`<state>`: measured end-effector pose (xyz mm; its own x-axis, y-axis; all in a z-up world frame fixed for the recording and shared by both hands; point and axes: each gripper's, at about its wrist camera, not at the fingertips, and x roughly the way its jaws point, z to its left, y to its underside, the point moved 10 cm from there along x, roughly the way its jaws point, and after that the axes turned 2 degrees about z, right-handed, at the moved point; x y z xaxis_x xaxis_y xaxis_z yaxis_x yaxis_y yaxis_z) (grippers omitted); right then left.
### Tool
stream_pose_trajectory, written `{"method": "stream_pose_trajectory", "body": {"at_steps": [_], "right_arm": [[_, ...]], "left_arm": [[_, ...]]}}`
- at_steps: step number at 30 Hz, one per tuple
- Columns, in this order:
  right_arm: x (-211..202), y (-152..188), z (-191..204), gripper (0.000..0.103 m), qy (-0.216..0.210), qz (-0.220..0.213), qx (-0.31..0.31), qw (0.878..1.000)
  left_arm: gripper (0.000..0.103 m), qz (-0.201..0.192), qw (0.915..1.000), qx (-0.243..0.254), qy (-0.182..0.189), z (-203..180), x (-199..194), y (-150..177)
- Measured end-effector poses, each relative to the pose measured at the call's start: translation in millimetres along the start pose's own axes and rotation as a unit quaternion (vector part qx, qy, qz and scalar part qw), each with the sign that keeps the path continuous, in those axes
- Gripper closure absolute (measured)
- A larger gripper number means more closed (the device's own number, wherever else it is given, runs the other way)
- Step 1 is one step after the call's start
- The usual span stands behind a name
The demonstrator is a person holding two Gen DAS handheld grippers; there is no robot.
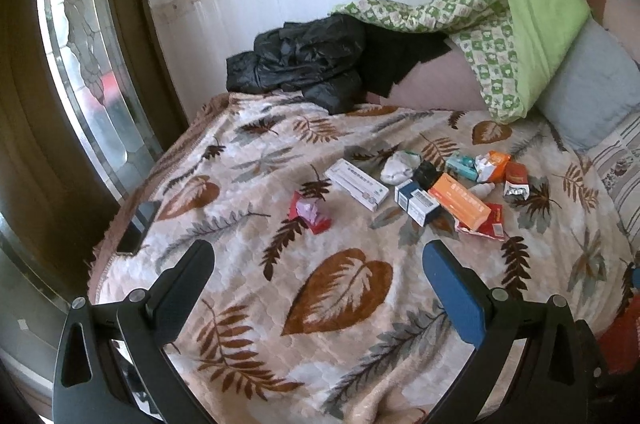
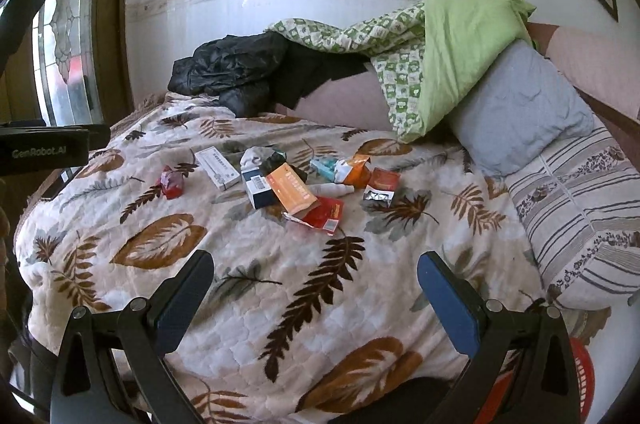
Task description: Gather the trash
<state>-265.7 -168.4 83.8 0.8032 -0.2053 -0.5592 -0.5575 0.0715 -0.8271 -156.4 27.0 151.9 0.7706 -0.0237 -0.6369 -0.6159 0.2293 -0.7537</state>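
Note:
Several pieces of trash lie in a loose pile mid-bed on a leaf-patterned blanket [image 1: 340,288]. They include a long white box [image 1: 357,184], an orange box [image 1: 460,201], a dark blue and white box [image 1: 418,203], a crumpled white tissue [image 1: 398,165], a red wrapper [image 1: 310,212] set apart to the left, and a red cigarette pack [image 1: 516,180]. The right wrist view shows the same orange box [image 2: 291,192], white box [image 2: 216,167] and red wrapper [image 2: 172,183]. My left gripper [image 1: 318,264] and right gripper [image 2: 314,272] are both open and empty, held above the blanket well short of the pile.
A black jacket [image 1: 296,57], a green quilt [image 1: 516,35] and a grey pillow [image 1: 588,83] lie at the head of the bed. A dark phone [image 1: 138,224] lies near the left bed edge. A red basket [image 2: 582,380] stands at the lower right. A glass door [image 1: 80,55] is at the left.

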Motion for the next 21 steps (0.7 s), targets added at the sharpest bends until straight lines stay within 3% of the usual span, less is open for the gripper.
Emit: {"method": "stream_pose_trajectory", "body": {"at_steps": [21], "right_arm": [[17, 8, 1, 0.001, -0.011, 0.023, 0.008, 1.000]], "left_arm": [[0.000, 0.048, 0.9987, -0.015, 0.007, 2, 34, 20]]}}
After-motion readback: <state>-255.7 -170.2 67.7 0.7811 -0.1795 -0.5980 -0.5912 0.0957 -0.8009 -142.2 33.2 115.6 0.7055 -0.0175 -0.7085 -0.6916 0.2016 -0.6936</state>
